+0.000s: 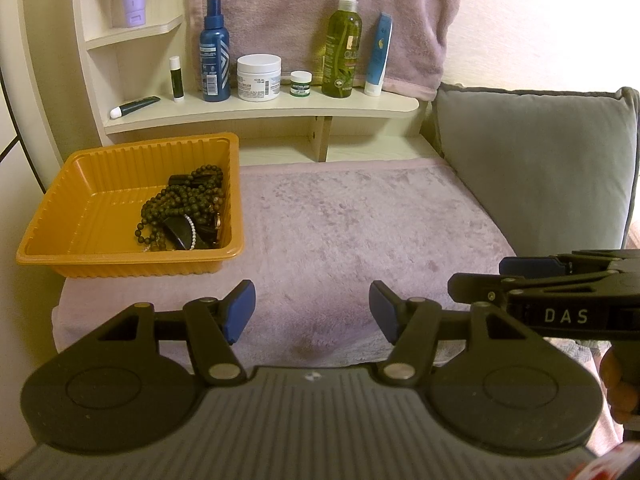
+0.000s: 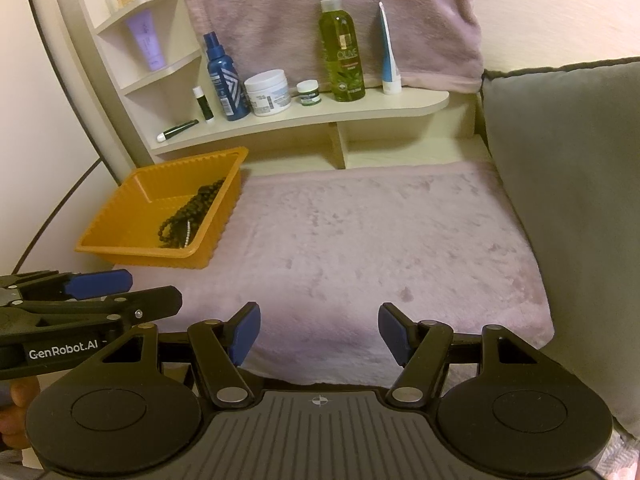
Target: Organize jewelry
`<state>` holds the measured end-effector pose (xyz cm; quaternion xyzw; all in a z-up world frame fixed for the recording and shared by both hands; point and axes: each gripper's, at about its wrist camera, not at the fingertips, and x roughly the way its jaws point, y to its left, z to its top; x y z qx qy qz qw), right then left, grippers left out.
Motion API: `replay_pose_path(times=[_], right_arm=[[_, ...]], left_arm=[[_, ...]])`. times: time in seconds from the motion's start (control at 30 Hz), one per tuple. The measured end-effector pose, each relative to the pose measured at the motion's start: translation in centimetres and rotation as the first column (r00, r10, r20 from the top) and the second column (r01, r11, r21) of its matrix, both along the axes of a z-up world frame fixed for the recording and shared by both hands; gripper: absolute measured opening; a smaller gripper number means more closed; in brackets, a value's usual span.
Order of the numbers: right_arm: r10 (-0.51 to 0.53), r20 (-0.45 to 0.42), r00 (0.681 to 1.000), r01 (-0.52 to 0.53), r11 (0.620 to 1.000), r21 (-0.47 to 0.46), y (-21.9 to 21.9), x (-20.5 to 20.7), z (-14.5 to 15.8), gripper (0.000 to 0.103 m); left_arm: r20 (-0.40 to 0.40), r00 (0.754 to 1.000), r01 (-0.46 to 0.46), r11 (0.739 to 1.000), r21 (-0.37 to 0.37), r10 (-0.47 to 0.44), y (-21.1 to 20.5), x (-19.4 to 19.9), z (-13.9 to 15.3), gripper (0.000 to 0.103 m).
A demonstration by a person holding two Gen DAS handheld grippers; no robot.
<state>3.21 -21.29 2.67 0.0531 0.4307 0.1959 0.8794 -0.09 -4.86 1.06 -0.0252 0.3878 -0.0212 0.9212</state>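
Note:
An orange plastic tray sits at the left of a pink fluffy mat. A tangle of dark bead necklaces with a short white pearl strand lies in its right corner. My left gripper hovers open over the mat's near edge, to the right of the tray, nothing between its blue pads. My right gripper is open and empty too, over the mat's front. Each gripper shows in the other's view, side on: the right gripper and the left gripper.
A cream shelf behind the mat carries bottles, jars and tubes. A pink towel hangs behind it. A grey cushion borders the mat on the right. A hand holds the left gripper.

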Motion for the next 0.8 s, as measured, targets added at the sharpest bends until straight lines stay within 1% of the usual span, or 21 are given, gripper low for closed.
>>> replay_pose_path(times=[0.8], right_arm=[[0.005,0.000,1.000,-0.005,1.000,-0.001,0.65,0.12,-0.01,0.065]], left_arm=[[-0.001,1.000,-0.002,1.000,-0.004,0.002,0.07,0.13,0.03,0.061]])
